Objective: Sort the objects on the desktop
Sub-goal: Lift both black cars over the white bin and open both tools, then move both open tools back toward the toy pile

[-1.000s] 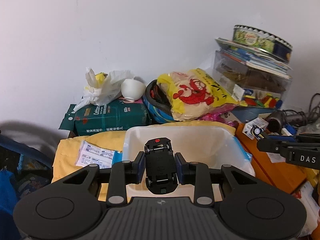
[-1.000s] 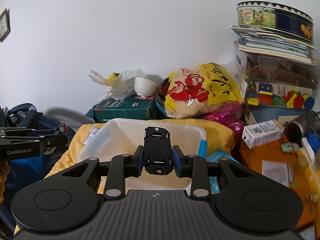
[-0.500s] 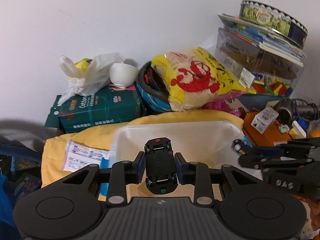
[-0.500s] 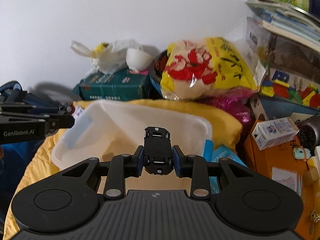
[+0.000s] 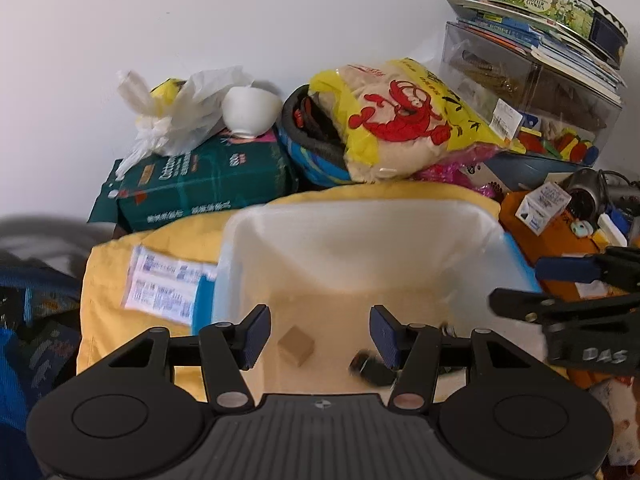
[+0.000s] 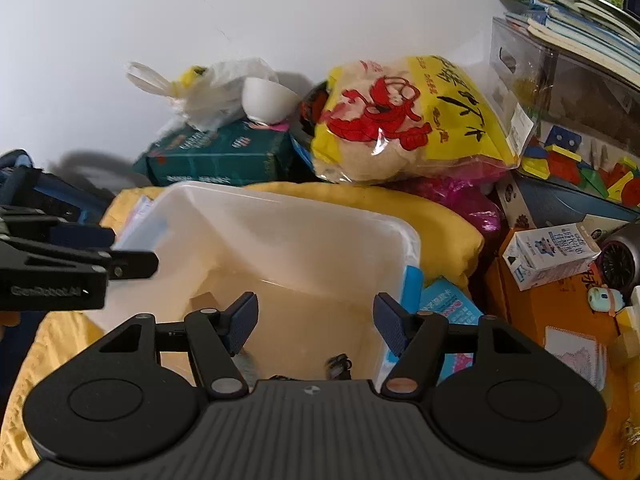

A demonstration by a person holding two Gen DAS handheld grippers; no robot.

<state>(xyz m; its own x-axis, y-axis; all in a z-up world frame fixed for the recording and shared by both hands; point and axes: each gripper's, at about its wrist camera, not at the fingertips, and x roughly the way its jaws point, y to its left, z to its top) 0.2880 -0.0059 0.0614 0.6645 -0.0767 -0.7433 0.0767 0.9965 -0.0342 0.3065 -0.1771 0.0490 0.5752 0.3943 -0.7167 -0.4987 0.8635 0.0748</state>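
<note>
A blurred black toy car (image 5: 370, 366) lies on the floor of the white plastic bin (image 5: 360, 232), near its right wall, with a small wooden cube (image 5: 296, 346) to its left. Above the bin, the left gripper (image 5: 320, 334) and right gripper (image 6: 316, 322) both have their fingers spread wide, holding nothing. The bin rests on a yellow cloth (image 6: 440, 220).
</note>
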